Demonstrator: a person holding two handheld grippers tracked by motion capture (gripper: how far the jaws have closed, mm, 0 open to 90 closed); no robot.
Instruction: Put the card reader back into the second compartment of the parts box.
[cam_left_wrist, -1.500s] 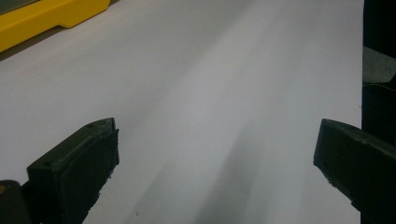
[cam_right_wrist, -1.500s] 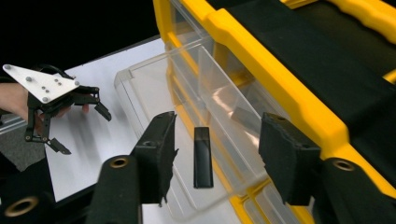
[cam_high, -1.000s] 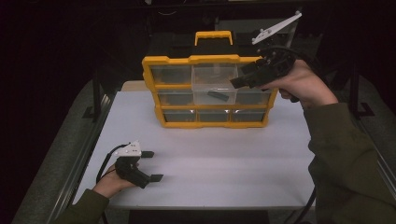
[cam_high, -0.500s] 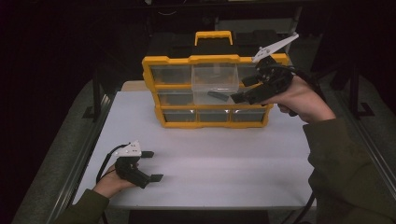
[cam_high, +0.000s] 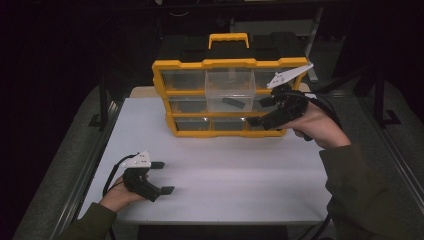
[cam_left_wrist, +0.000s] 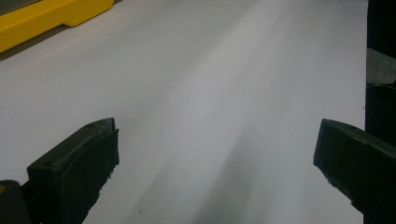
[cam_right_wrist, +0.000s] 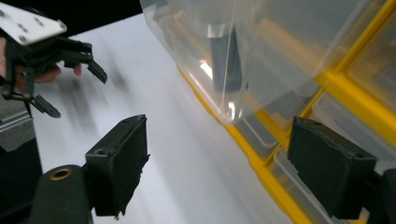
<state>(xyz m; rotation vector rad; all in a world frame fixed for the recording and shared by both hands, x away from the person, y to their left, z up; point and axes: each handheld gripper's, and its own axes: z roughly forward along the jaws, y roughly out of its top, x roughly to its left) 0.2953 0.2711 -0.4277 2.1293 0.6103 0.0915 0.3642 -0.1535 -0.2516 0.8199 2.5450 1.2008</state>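
Note:
A yellow organizer (cam_high: 170, 100) with clear drawers stands at the back of the white table (cam_high: 240, 170). Its upper middle drawer (cam_high: 227, 90) is pulled out, and a small black part (cam_high: 237, 102) lies inside it. My right gripper (cam_high: 259, 111) hovers in front of the lower right drawers, just right of that drawer. Its jaws have just been opening and nothing is between them. In the right gripper view the clear drawer (cam_right_wrist: 261, 56) juts out above the open gripper (cam_right_wrist: 219, 172). My left gripper (cam_high: 162, 177) rests open on the table at the front left, with nothing between its fingers (cam_left_wrist: 74, 172).
A black case with a yellow handle (cam_high: 229, 39) stands behind the organizer. Bare white tabletop stretches between the organizer and the front edge. Dark floor and metal frame rails (cam_high: 95, 160) flank the table. The left gripper view catches the organizer's yellow base (cam_left_wrist: 42, 18).
The right gripper has come down from beside the pulled-out drawer to the front of the lower right drawers, with its jaws wider apart. The left gripper has stayed put.

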